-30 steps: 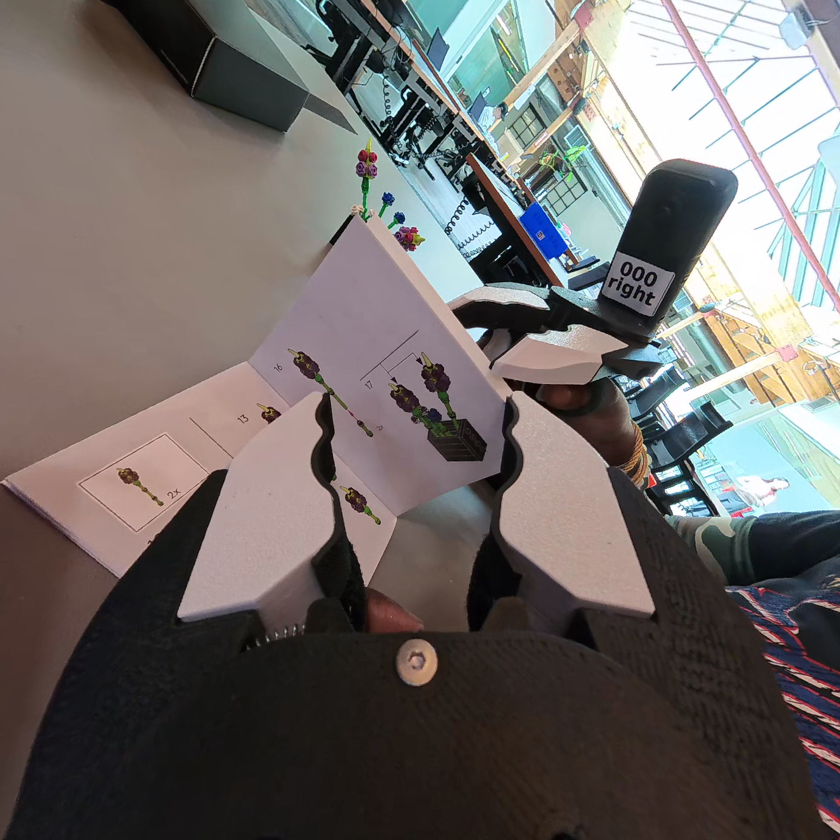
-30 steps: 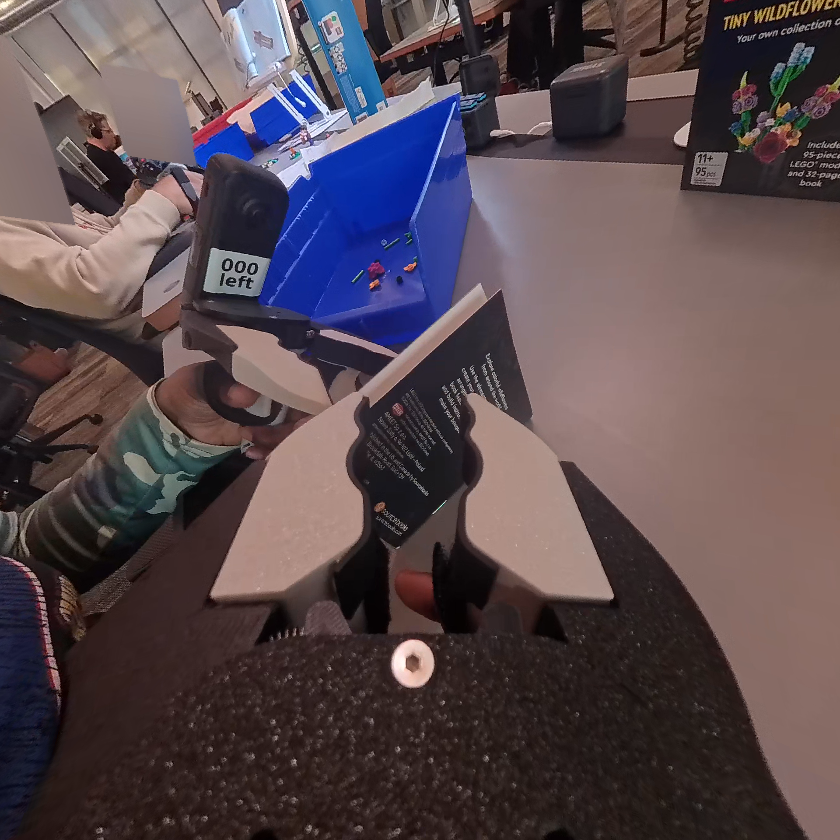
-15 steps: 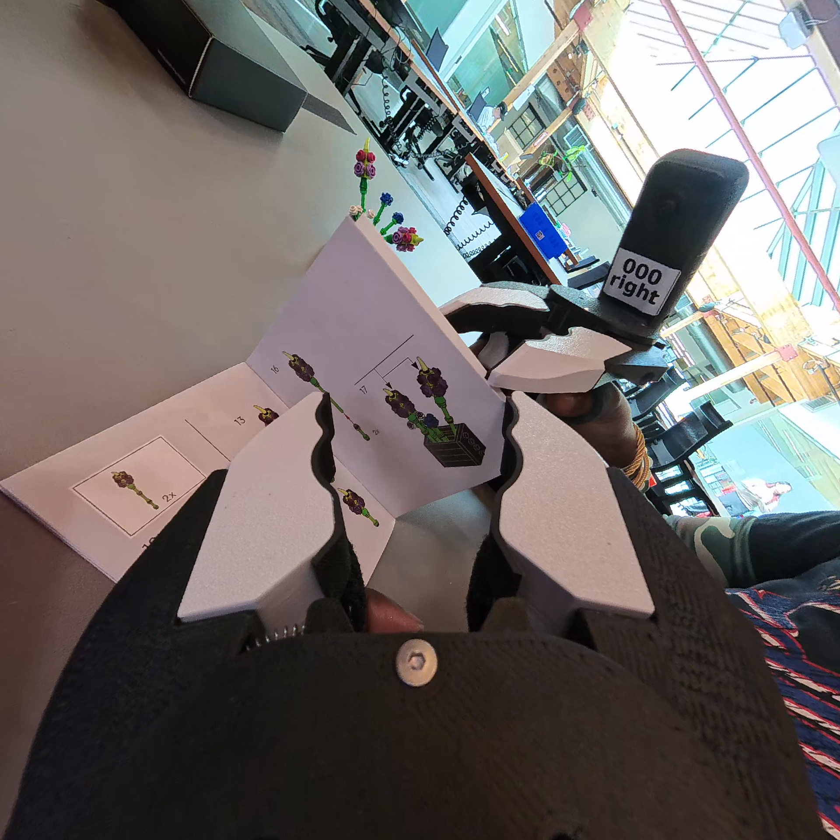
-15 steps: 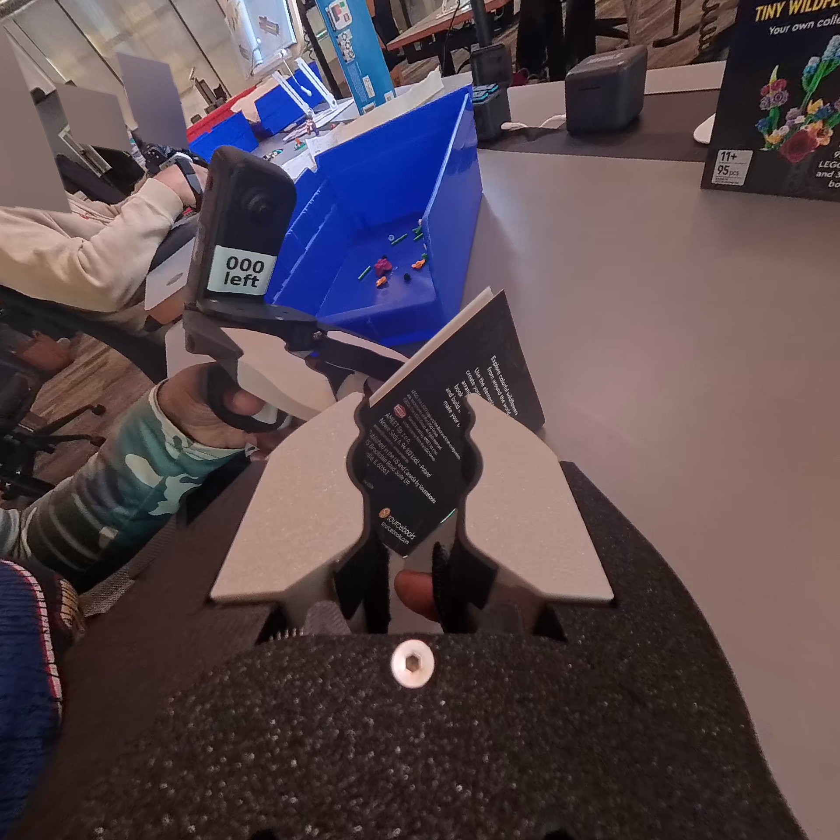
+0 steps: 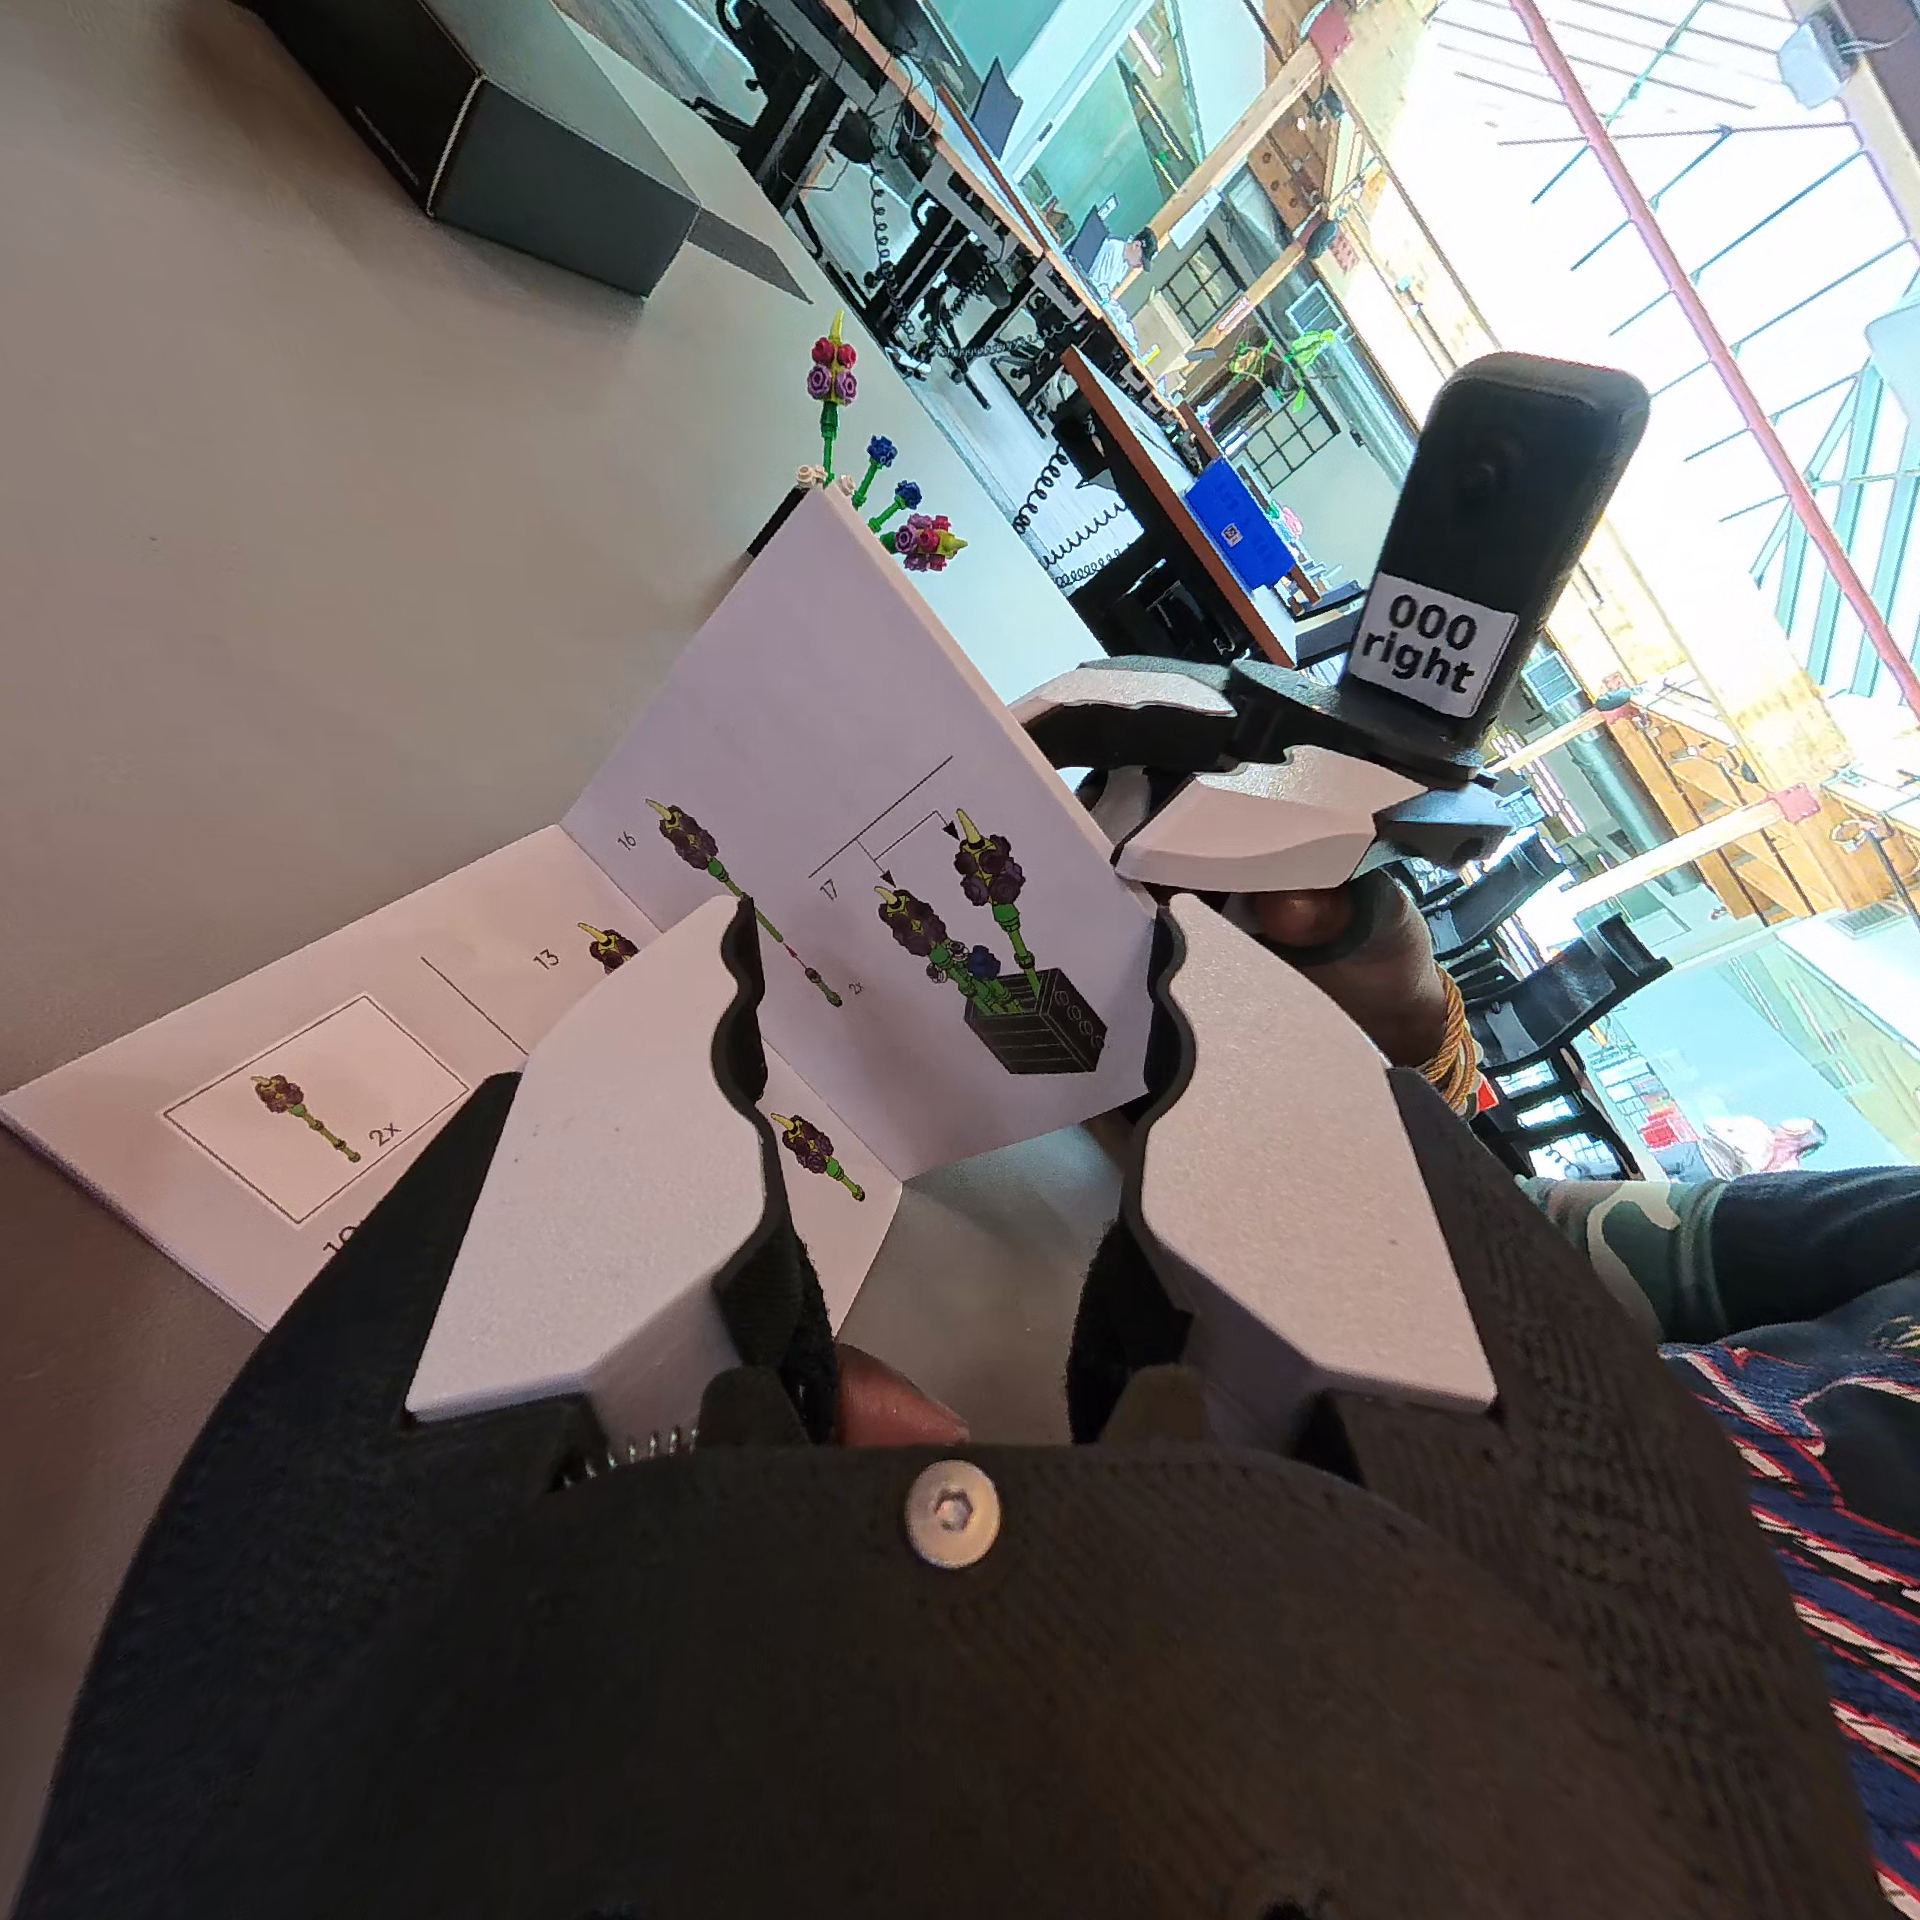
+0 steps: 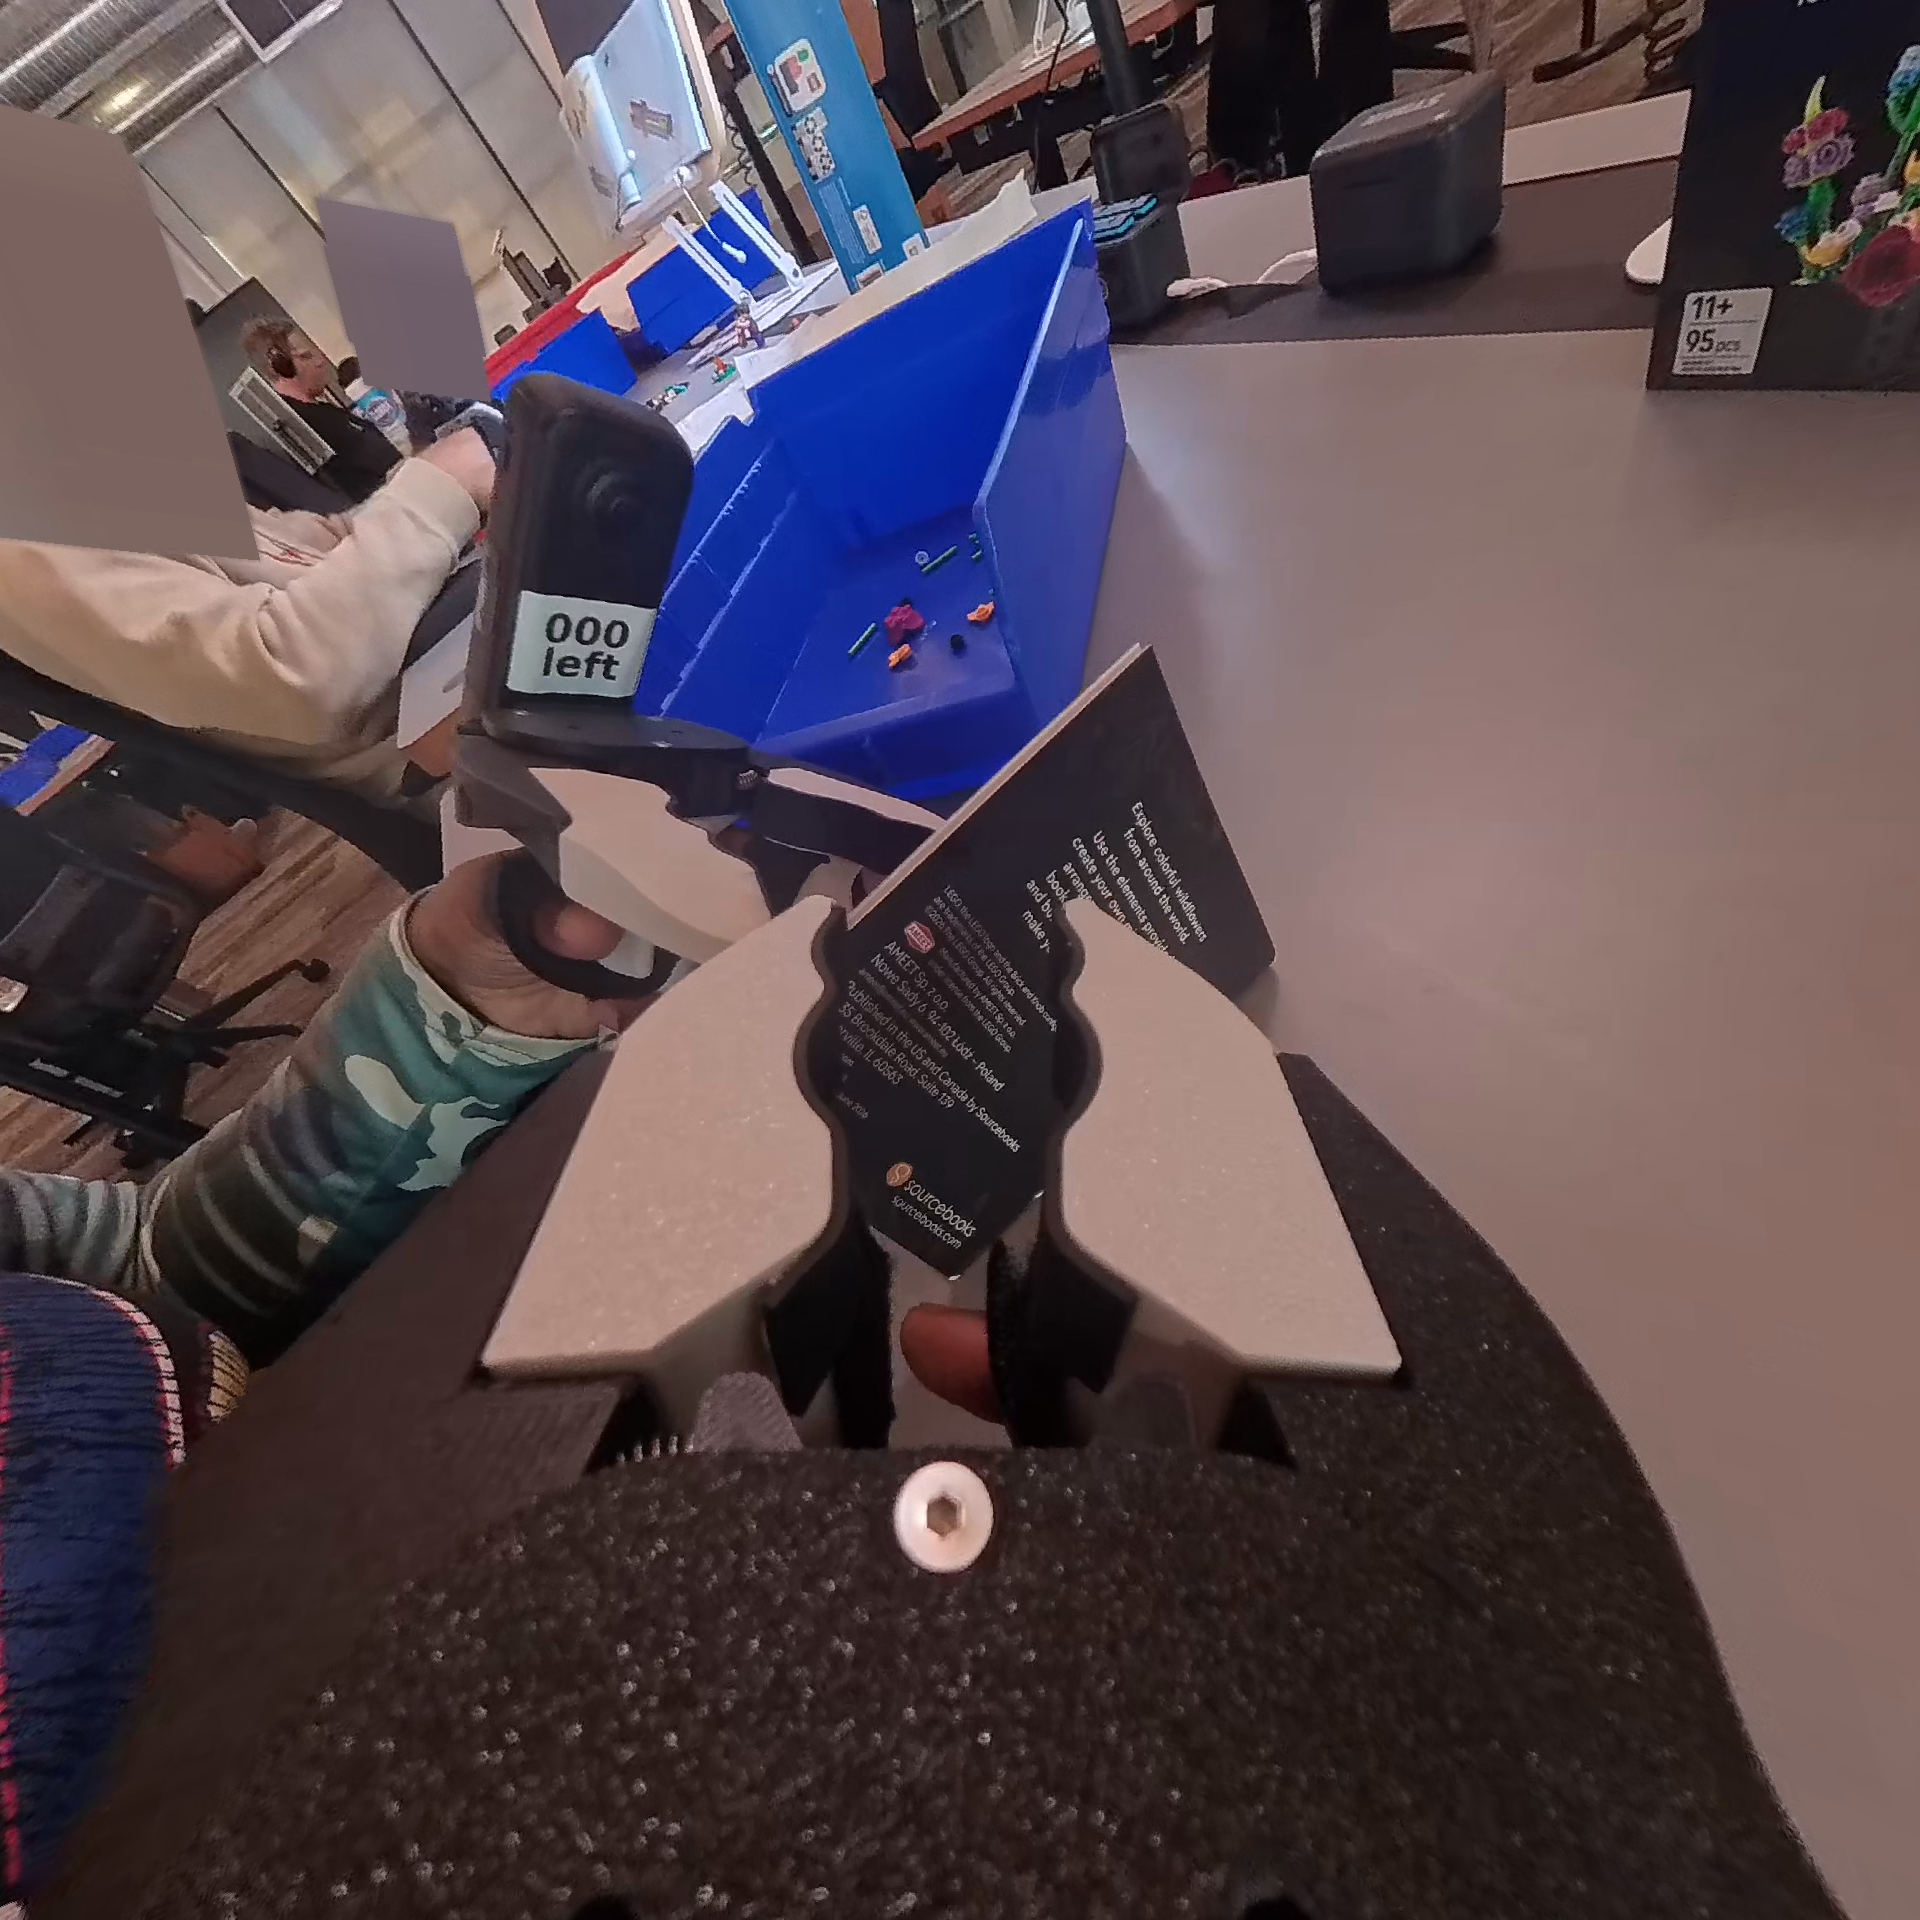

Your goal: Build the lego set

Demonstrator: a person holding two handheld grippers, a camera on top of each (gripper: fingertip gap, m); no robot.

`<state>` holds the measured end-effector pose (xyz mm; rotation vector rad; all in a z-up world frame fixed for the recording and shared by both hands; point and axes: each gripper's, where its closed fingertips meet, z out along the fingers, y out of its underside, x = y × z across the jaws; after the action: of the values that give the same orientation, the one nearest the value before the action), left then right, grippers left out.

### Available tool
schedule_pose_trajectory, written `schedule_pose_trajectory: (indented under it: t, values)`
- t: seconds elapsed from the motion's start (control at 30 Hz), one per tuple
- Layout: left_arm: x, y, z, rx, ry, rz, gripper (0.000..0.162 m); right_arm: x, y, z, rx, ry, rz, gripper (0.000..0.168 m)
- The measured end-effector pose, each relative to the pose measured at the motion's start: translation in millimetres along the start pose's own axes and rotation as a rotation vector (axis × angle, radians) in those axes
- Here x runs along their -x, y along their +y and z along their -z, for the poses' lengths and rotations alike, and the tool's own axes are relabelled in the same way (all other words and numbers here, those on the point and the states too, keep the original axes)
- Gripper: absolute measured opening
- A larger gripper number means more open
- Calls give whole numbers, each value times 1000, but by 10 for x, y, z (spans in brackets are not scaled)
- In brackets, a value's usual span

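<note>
- 2 grippers are seen: the right gripper (image 6: 940,1023) is pinched on the raised back cover of the instruction booklet (image 5: 852,790), while the left gripper (image 5: 951,997) is spread, with nothing held.
- The booklet's left half is laid flat on the grey table (image 5: 312,520).
- Built lego flowers (image 5: 883,468) are stood just beyond the booklet; loose pieces are left in the blue bin (image 6: 935,582).
- The thin cover could slip or crease if the pinch is twisted.

Readable print stands on each gripper camera's white sticker (image 5: 1432,646), the open booklet's pages (image 5: 883,821), its black back cover (image 6: 997,1029) and the black box (image 6: 1808,208).
</note>
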<state>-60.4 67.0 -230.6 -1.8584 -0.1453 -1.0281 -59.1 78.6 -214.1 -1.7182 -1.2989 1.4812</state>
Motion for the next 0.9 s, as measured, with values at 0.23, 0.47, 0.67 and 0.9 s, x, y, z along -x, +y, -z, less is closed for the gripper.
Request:
schedule_pose_trajectory:
  t: [0.23,0.47,0.67,0.9]
  values:
    - [-1,-2,5,-2,3,3,72,-5,-12,9,18,35,66,37]
    - [6,-9,21,-8,2,6,71,-9,-14,22,20,38,76,36]
    - [41,-12,64,-11,-23,2,71,-51,-18,91,19,59,81,36]
    - [52,-8,75,-11,-31,-1,71,-96,-17,165,16,79,80,35]
